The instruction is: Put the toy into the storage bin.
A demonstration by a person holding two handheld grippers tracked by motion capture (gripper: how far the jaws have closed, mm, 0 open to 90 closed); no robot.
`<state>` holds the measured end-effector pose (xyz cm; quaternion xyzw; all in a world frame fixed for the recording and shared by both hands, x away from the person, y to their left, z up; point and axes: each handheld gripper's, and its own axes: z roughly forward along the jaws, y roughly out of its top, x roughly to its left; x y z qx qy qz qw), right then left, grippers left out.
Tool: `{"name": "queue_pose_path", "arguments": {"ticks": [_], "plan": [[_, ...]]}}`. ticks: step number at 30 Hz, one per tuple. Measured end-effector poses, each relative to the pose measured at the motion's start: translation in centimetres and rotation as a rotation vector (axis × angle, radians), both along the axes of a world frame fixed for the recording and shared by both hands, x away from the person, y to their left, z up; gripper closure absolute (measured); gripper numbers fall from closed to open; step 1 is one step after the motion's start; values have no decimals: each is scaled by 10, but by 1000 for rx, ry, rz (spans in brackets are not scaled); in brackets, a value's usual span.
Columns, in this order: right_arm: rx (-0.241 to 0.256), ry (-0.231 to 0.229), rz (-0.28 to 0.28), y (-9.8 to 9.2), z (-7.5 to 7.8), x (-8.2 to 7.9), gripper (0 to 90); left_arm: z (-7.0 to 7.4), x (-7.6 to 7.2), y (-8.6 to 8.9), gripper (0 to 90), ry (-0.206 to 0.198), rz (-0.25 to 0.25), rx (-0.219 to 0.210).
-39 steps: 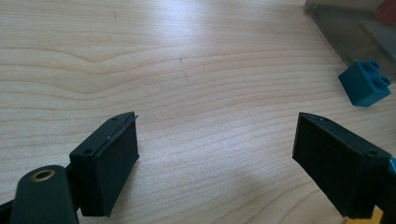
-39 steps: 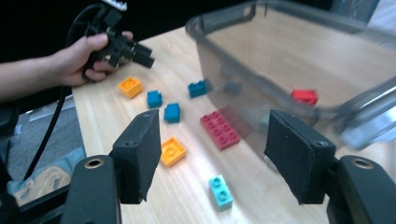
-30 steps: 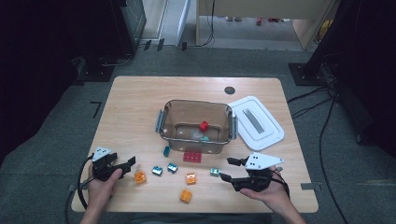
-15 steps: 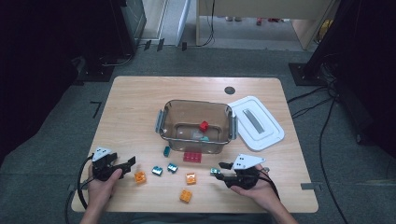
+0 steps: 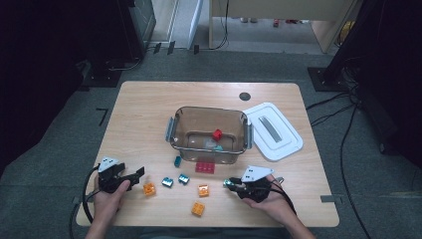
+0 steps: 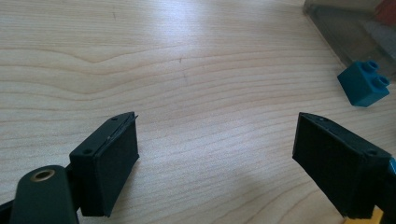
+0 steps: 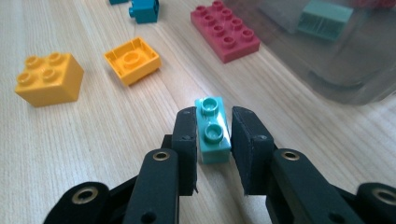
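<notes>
Since a second ago, the right gripper (image 5: pixel 232 184) has slid leftward along the lower part of the frame and is now clenching a small teal brick (image 7: pixel 213 129) between its jaws, low over the wooden table (image 5: pixel 144 114). At the centre of the high view, a clear plastic bin (image 5: pixel 209 133) is sitting with its white lid (image 5: pixel 272 130) lying just right of it. At lower left, the left gripper (image 5: pixel 136 174) is resting with jaws spread wide, grasping nothing. Orange bricks (image 5: pixel 198 208) are lying between the grippers.
</notes>
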<state>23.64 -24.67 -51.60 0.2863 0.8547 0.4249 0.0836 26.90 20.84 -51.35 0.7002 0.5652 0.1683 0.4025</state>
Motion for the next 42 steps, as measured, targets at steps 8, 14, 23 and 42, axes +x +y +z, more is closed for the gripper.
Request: {"name": "queue_pose_path", "arguments": {"ticks": [8, 14, 23, 42], "plan": [[-3, 3, -19, 0, -2, 0, 764, 0, 0, 0, 142, 0, 1, -1], [11, 6, -15, -1, 0, -1, 765, 0, 0, 0, 142, 0, 1, -2], [82, -27, -23, -6, 22, -5, 765, 0, 0, 0, 142, 1, 1, -1], [187, -113, -5, -11, 87, -5, 765, 0, 0, 0, 142, 1, 0, 0]]}}
